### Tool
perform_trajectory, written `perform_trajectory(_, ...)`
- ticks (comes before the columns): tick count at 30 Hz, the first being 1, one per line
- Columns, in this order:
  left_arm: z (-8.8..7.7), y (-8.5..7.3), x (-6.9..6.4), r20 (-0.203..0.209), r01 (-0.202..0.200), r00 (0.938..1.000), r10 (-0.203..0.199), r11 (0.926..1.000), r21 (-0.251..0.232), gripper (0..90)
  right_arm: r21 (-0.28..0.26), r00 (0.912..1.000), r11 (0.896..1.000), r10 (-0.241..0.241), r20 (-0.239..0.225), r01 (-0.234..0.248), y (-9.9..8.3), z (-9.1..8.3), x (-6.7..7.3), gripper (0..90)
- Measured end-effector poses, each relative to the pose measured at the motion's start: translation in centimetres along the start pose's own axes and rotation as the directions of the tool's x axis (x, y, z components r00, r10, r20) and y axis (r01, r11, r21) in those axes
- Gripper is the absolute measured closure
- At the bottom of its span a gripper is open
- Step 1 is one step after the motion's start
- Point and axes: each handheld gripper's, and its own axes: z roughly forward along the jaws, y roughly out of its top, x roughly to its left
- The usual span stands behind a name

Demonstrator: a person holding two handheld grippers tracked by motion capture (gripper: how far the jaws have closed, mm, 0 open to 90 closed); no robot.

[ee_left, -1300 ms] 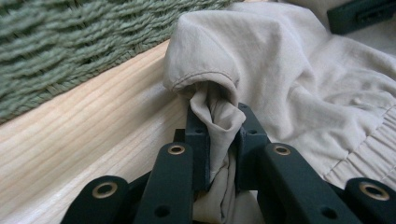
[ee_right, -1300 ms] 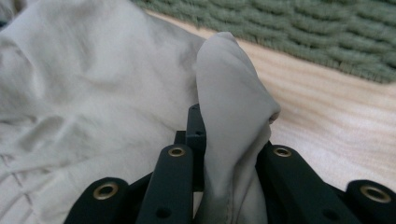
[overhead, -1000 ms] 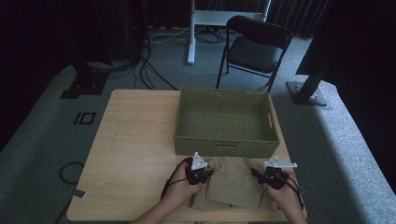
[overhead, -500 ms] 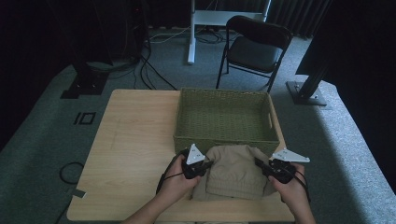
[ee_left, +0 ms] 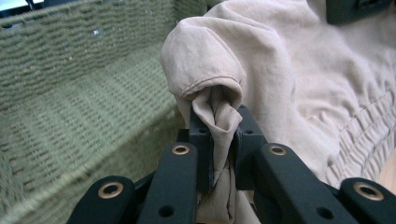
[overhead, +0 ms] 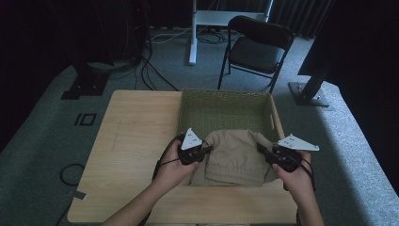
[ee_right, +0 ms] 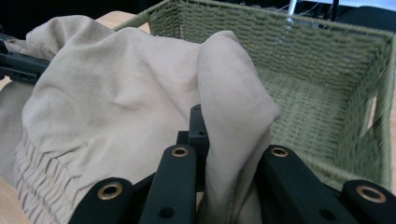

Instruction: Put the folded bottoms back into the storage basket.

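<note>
Beige garment (overhead: 235, 157): folded, lifted off desk (overhead: 127, 155), hanging between your hands at near rim of woven basket (overhead: 226, 101), far edge already over it. Your left tongs (overhead: 203, 151) pinching one folded corner, your right tongs (overhead: 264, 151) pinching the other; cloth bunched between both sets of jaws. Judgement: pick-up done; carry toward 12 o'clock, lowering into basket and release left. Basket interior bare. Desk: pale wood, plain. Room dim; grey carpet, folding chair (overhead: 259, 47) at 12 o'clock, cables (overhead: 141, 66) at 10 o'clock.
</note>
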Motion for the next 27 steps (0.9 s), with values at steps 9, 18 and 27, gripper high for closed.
perform_trajectory(9,-0.4,2.9,1.3,-0.019,-0.012,0.9998,0.011,0.9988,-0.047,82.9,-0.057,1.0000,0.998,0.007,0.006,-0.007,3.4,-0.3,-0.9,81.1)
perform_trajectory(18,0.0,5.5,2.9,-0.039,-0.033,0.9988,0.030,0.9970,-0.071,82.9,-0.092,0.9995,0.996,0.003,0.031,0.000,5.8,0.0,-1.6,81.1)
perform_trajectory(27,0.8,7.2,4.8,-0.063,-0.030,0.9977,0.024,0.9954,-0.091,82.9,-0.097,0.9995,0.995,0.028,0.015,-0.026,7.7,1.1,-2.6,81.1)
